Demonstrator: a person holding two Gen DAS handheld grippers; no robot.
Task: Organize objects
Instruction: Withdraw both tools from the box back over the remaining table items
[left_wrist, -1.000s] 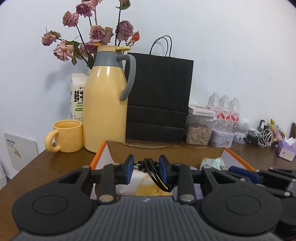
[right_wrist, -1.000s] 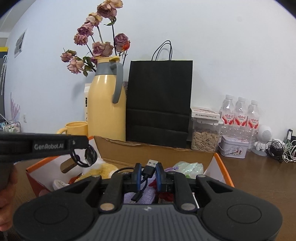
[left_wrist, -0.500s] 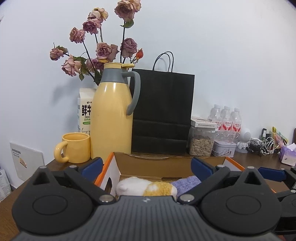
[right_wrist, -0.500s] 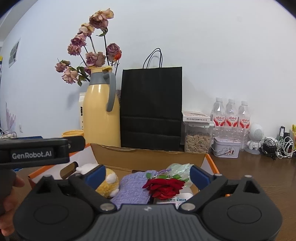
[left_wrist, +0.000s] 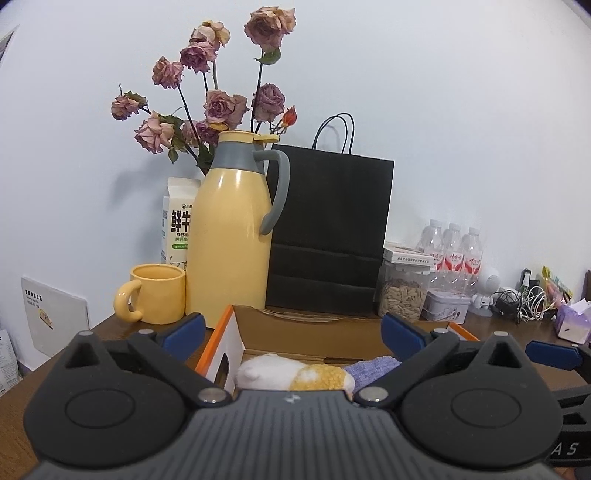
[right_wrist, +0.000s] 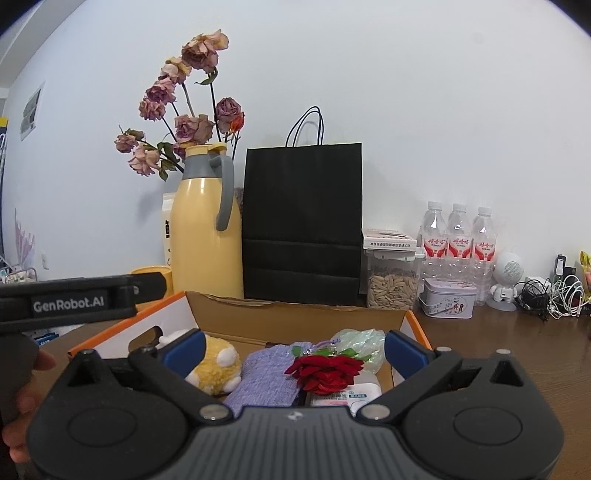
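Claws both stand spread wide with nothing between the blue pads: the left claw (left_wrist: 293, 330) and the right claw (right_wrist: 293, 349) have just been opening, and each hangs over the near edge of an open cardboard box (right_wrist: 295, 317) with orange-trimmed white flaps that sits on the brown bench (right_wrist: 517, 343). Inside the box, a white-and-yellow plush toy (right_wrist: 218, 365) lies at the left, a lilac knitted cloth (right_wrist: 266, 376) in the middle, a red fabric rose (right_wrist: 325, 371) on top of it toward the right, a crumpled green-tinted plastic bag (right_wrist: 356, 341) behind the rose, and a white labelled packet (right_wrist: 354, 395) at the near right. Behind the box stand a yellow mug (left_wrist: 157, 293), a tall yellow thermos jug (left_wrist: 231, 236) with a grey handle, a milk carton (left_wrist: 177, 221) and dried roses (left_wrist: 207, 107) at the far left, then a black paper bag (left_wrist: 328, 229), a clear jar of seeds (right_wrist: 391, 284), a small tin (right_wrist: 448, 297) and three water bottles (right_wrist: 458, 243) to the right. In the right wrist view the left tool's black body crosses the left edge, a hand (right_wrist: 22, 406) gripping it.
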